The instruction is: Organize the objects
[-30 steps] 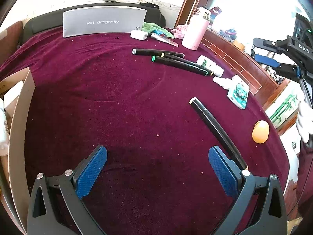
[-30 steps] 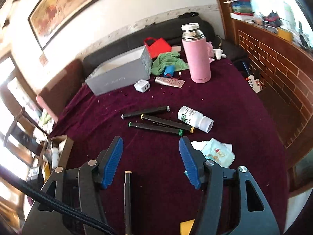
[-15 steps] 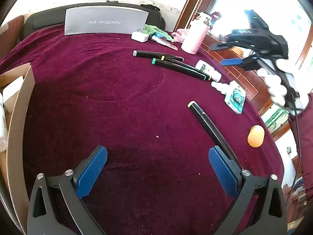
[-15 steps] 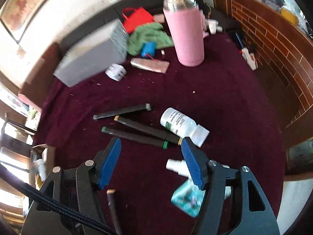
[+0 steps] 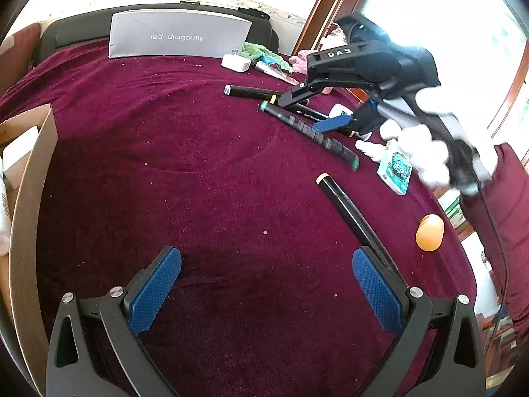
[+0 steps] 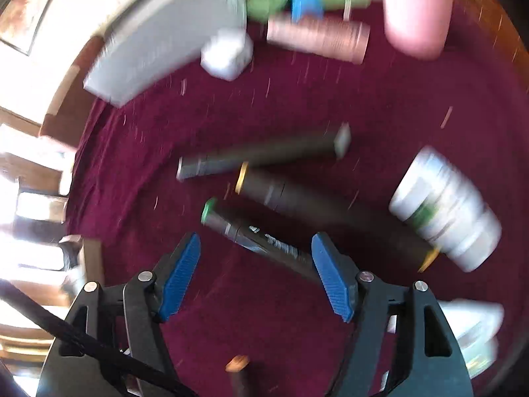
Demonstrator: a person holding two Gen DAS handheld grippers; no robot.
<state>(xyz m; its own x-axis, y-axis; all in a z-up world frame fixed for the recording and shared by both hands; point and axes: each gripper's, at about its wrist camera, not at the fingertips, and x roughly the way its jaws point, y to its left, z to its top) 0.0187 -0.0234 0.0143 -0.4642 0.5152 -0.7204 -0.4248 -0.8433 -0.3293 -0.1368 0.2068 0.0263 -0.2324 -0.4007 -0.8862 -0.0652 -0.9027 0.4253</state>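
We note the right gripper (image 6: pixel 256 261) over the green-capped marker (image 6: pixel 254 235) mid-desk, jaws opening, nothing pinched. Left gripper (image 5: pixel 264 284) hovers with jaws spread, empty, above maroon cloth (image 5: pixel 165 152).

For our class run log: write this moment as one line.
right tool: opening, empty, over green-capped marker | left tool: open, empty | cloth

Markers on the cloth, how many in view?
4. Three lie clustered at the far side: grey-capped marker, yellow-capped marker and green-capped marker. A fourth, the lone marker, lies nearer, by the left tool. Others may be hidden.
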